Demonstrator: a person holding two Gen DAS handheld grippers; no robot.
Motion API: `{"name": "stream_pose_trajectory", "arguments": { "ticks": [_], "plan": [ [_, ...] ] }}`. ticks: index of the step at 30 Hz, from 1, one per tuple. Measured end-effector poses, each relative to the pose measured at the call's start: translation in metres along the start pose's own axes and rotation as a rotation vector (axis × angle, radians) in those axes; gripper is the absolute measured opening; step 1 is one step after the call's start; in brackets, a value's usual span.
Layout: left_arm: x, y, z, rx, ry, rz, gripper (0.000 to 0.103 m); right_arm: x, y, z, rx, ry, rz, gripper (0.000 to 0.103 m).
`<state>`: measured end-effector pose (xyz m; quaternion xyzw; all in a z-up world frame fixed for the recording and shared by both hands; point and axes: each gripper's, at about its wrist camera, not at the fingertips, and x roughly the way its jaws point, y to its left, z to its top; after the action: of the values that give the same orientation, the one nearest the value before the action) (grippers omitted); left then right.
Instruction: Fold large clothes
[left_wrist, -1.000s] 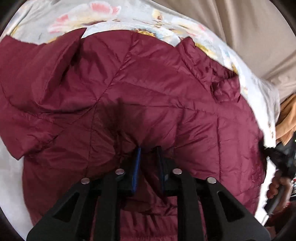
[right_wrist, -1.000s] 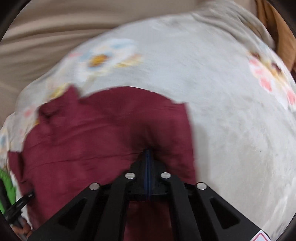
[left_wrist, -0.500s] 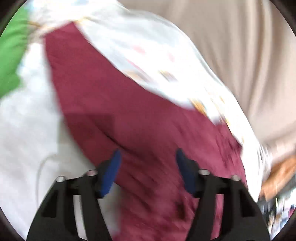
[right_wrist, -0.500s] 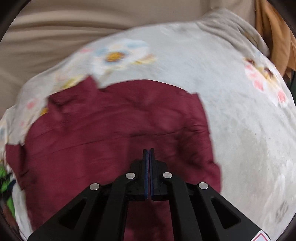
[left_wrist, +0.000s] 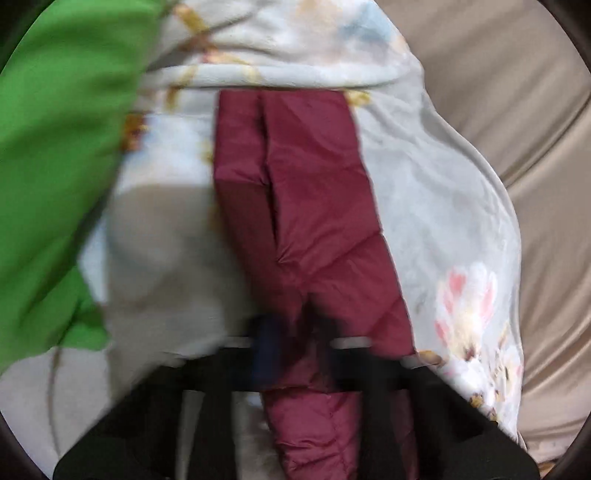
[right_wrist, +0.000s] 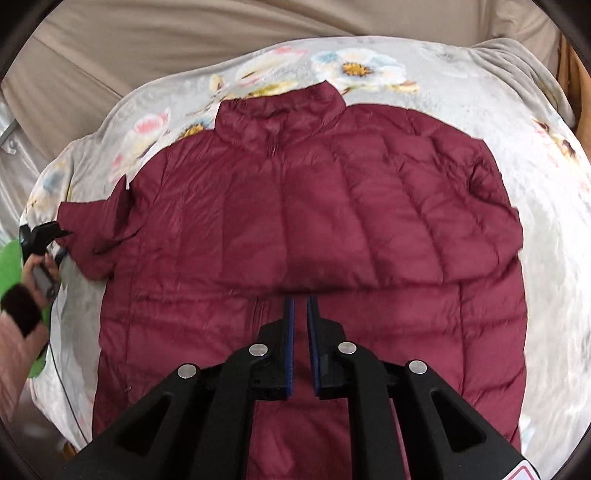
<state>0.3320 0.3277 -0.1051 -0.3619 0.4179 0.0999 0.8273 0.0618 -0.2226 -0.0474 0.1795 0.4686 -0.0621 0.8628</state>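
Observation:
A maroon quilted puffer jacket (right_wrist: 295, 221) lies spread front-up on a floral blanket, collar at the far side. Its right sleeve is folded across the chest. My right gripper (right_wrist: 300, 317) hovers over the jacket's lower middle, jaws slightly apart and holding nothing. My left gripper (left_wrist: 295, 332) is blurred; the jacket's left sleeve (left_wrist: 303, 206) runs between its fingers and stretches away from it. The left gripper also shows at the far left of the right wrist view (right_wrist: 40, 236), at the sleeve's cuff.
The floral grey blanket (right_wrist: 546, 258) covers the surface under the jacket. A bright green cloth (left_wrist: 55, 155) lies at the left. Beige fabric (left_wrist: 535, 147) is behind the blanket. A thin cable (right_wrist: 62, 387) runs along the blanket's left edge.
My left gripper let go of the jacket body, swung left and closed around the left sleeve. My right gripper opened, released the jacket and pulled back; the whole jacket now shows.

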Motion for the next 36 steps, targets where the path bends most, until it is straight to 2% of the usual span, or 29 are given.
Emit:
{"name": "stream_pose_trajectory", "arguments": {
  "ticks": [2, 5, 7, 8, 11, 14, 16, 19, 20, 21, 23, 25, 27, 29, 32, 34, 36],
  "plan": [
    [-0.023, -0.022, 0.000, 0.067, -0.058, -0.055, 0.002, -0.002, 0.001, -0.004, 0.007, 0.003, -0.002, 0.010],
    [-0.070, -0.091, -0.022, 0.264, -0.124, -0.159, 0.001, -0.005, 0.003, -0.009, 0.022, 0.002, 0.014, 0.011],
    [-0.106, -0.143, -0.051, 0.401, -0.145, -0.251, 0.001, -0.006, 0.004, -0.011, 0.041, 0.003, 0.042, 0.011],
    [-0.127, -0.174, -0.075, 0.485, -0.142, -0.311, 0.001, -0.005, 0.005, -0.011, 0.046, 0.002, 0.046, 0.011],
    [-0.165, -0.232, -0.141, 0.648, -0.108, -0.444, 0.002, -0.009, 0.006, -0.011, 0.050, -0.012, 0.066, 0.011],
    [-0.181, -0.282, -0.235, 0.788, 0.009, -0.556, 0.002, -0.018, -0.001, -0.014, 0.064, -0.033, 0.082, 0.013],
    [-0.177, -0.295, -0.287, 0.838, 0.088, -0.571, 0.003, -0.024, -0.010, -0.018, 0.079, -0.045, 0.081, 0.017],
    [-0.146, -0.296, -0.368, 0.844, 0.305, -0.539, 0.008, -0.033, -0.033, -0.027, 0.118, -0.060, 0.071, 0.017],
    [-0.134, -0.290, -0.396, 0.836, 0.359, -0.510, 0.014, -0.037, -0.045, -0.033, 0.135, -0.063, 0.059, 0.017],
    [-0.128, -0.284, -0.411, 0.838, 0.384, -0.496, 0.024, -0.039, -0.052, -0.036, 0.144, -0.066, 0.048, 0.018],
    [-0.122, -0.269, -0.438, 0.839, 0.435, -0.464, 0.035, -0.045, -0.071, -0.045, 0.161, -0.072, 0.016, 0.021],
    [-0.128, -0.251, -0.446, 0.823, 0.447, -0.443, 0.045, -0.050, -0.088, -0.054, 0.184, -0.073, 0.003, 0.024],
    [-0.142, -0.230, -0.433, 0.773, 0.403, -0.439, 0.074, -0.056, -0.104, -0.059, 0.213, -0.080, 0.009, 0.027],
    [-0.154, -0.205, -0.405, 0.701, 0.335, -0.418, 0.085, -0.060, -0.114, -0.059, 0.243, -0.091, 0.036, 0.032],
    [-0.146, -0.180, -0.363, 0.611, 0.302, -0.334, 0.087, -0.061, -0.125, -0.045, 0.299, -0.117, 0.096, 0.043],
    [-0.129, -0.152, -0.331, 0.474, 0.315, -0.264, 0.086, -0.057, -0.128, -0.028, 0.304, -0.136, 0.106, 0.049],
    [-0.114, -0.123, -0.302, 0.309, 0.331, -0.235, 0.086, -0.046, -0.130, -0.006, 0.314, -0.145, 0.129, 0.051]
  ]
}}
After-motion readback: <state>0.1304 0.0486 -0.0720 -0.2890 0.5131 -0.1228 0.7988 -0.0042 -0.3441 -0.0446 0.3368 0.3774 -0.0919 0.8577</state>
